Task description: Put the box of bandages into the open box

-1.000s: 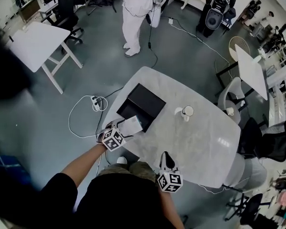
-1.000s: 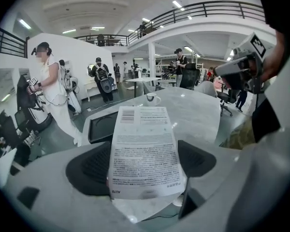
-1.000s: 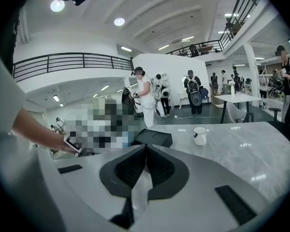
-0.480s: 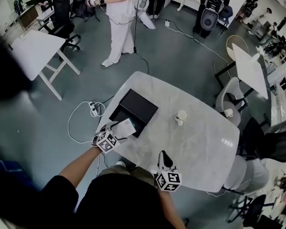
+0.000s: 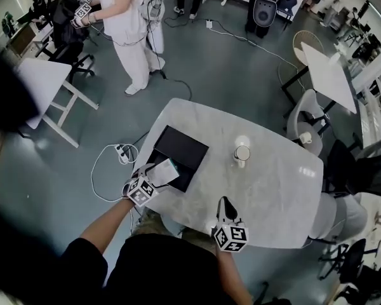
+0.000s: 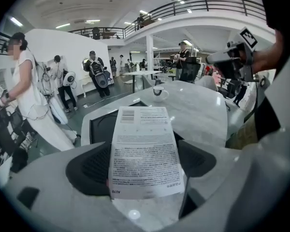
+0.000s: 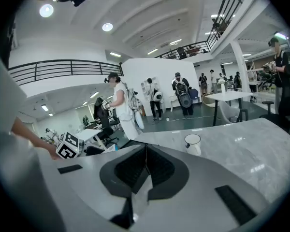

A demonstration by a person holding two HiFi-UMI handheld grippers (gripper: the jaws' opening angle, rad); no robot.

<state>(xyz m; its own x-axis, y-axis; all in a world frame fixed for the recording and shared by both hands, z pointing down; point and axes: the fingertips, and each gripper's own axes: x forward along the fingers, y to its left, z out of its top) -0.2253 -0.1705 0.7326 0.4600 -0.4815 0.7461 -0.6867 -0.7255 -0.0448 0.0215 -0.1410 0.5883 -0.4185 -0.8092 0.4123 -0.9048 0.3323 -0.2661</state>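
The left gripper [image 5: 152, 179] has its 2 jaws clamped on the white box of bandages [image 5: 166, 169], holding it print side up at the 7 o'clock edge of the open black box [image 5: 184, 146]. The right gripper [image 5: 225, 206], its jaws pressed together on nothing, is at the marble table's [image 5: 279, 189] near edge. A white mug [image 5: 242, 153] stands at the black box's 3 o'clock.

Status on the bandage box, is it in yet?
Not yet. Done: the bandage box is picked up and clamped in the left gripper. In hand: it's held at the near edge of the open box, not released. Left: carry it over the opening and let go. The right gripper is shut, empty and idle.
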